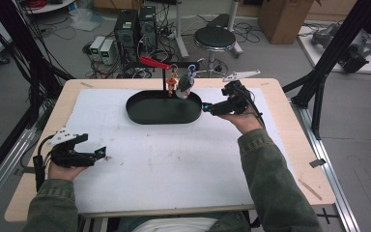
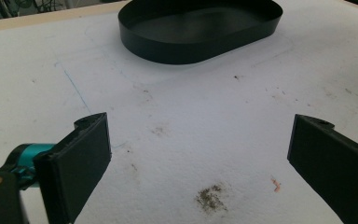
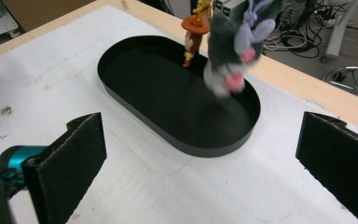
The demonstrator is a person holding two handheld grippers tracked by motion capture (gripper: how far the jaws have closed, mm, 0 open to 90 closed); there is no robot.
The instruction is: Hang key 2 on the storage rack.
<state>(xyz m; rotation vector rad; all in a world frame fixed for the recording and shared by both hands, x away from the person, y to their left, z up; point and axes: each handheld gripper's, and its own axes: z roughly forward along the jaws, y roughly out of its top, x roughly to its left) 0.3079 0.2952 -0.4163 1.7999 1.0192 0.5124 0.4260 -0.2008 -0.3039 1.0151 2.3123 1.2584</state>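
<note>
A grey plush toy [image 3: 226,56] is seen at the upper middle of the right gripper view, hanging above the far end of a black oval tray [image 3: 135,109], with a small orange figure [image 3: 192,37] just beside it. Whether either touches the tray floor cannot be told. The right gripper [image 1: 206,108] is held at the tray's right end, jaws wide apart and empty. At lower left, the left gripper [image 1: 101,152] is likewise wide open, nothing held.
</note>
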